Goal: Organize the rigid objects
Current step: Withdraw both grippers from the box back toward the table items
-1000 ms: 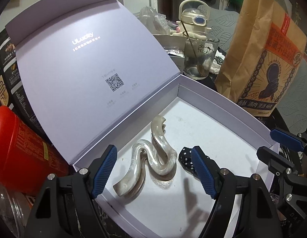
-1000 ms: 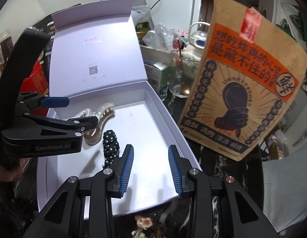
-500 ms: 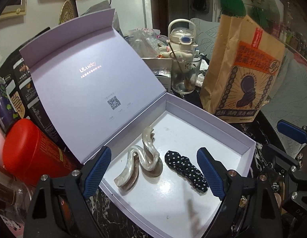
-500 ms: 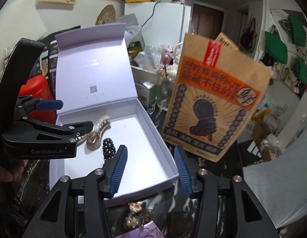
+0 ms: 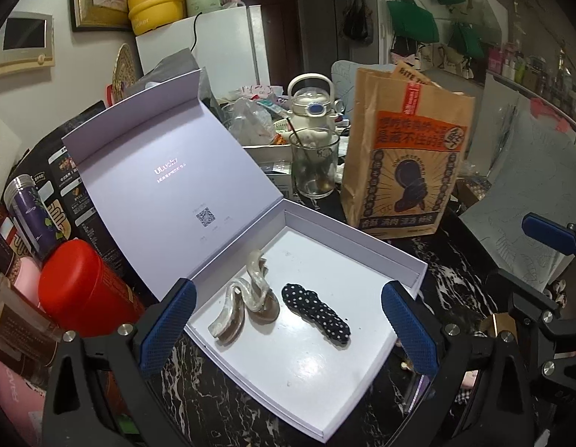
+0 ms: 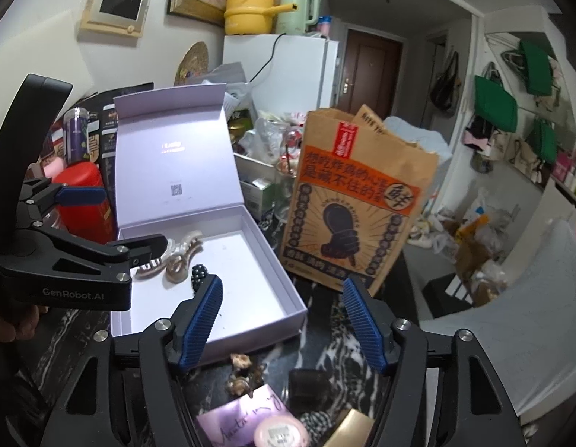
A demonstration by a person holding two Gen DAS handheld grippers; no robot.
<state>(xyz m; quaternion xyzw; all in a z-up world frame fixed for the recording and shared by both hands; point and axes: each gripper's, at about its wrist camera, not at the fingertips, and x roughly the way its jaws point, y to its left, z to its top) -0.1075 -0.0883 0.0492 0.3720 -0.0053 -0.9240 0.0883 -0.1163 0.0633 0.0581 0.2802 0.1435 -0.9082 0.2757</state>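
Observation:
An open lilac box (image 5: 395, 260) (image 6: 284, 298) lies on the dark marble table, lid up at the back. Inside lie a pearly wavy hair claw (image 5: 247, 298) (image 6: 180, 257) and a black polka-dot clip (image 5: 317, 316) (image 6: 199, 272). My left gripper (image 5: 288, 327) is open and empty, raised over the box's near edge; its fingers (image 6: 139, 246) show from the side in the right wrist view. My right gripper (image 6: 282, 320) is open and empty, above small items at the box's near right corner: a brownish flower clip (image 6: 243, 372), a dark square piece (image 6: 310, 387), a pink card (image 6: 243, 417).
A brown paper bag (image 5: 407, 164) (image 6: 355, 201) stands right of the box. A red canister (image 5: 83, 287) and a purple can (image 5: 27, 212) stand left. A glass cup (image 5: 314, 164) and a white kettle (image 5: 312, 111) stand behind, amid clutter.
Both grippers have pulled up and back from the box, so it looks smaller. The right gripper's jaws have opened wider. The claw and the dotted clip stay in the box.

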